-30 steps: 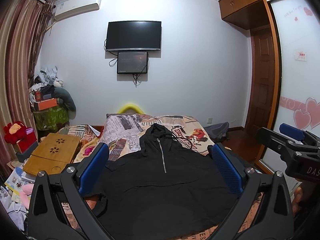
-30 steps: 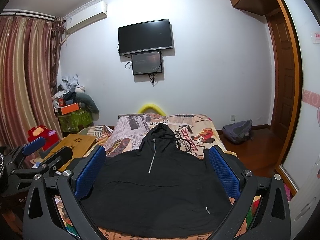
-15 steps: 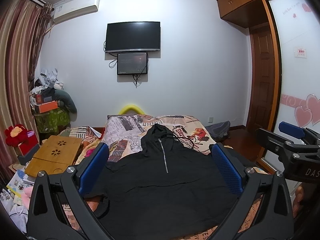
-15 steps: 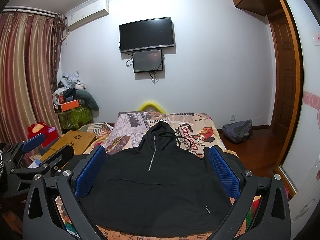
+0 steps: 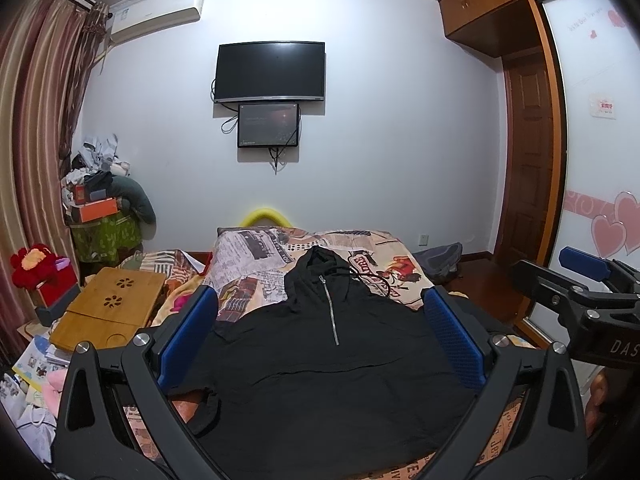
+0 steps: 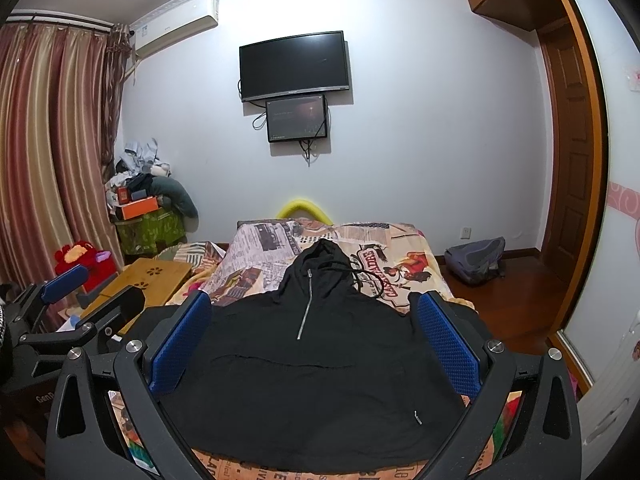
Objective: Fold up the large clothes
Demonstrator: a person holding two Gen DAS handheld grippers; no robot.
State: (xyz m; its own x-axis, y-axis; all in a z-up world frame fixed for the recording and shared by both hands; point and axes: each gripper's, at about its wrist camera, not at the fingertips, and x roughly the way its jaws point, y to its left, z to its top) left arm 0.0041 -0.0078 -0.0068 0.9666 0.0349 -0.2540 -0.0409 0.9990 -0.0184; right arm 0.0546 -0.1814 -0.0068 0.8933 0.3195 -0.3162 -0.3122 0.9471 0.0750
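Both grippers, left gripper (image 5: 320, 320) and right gripper (image 6: 314, 316), hover with fingers spread wide apart above black hoodie (image 6: 312, 360) lying flat on bed (image 6: 384, 240).

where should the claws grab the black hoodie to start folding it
The black hoodie lies flat, front up, hood pointing away. Probably take the two near hem corners, left claw at its left, right claw at its right, coming from the near bed edge.

Black zip hoodie (image 5: 320, 364) lies spread flat, hood farthest away.
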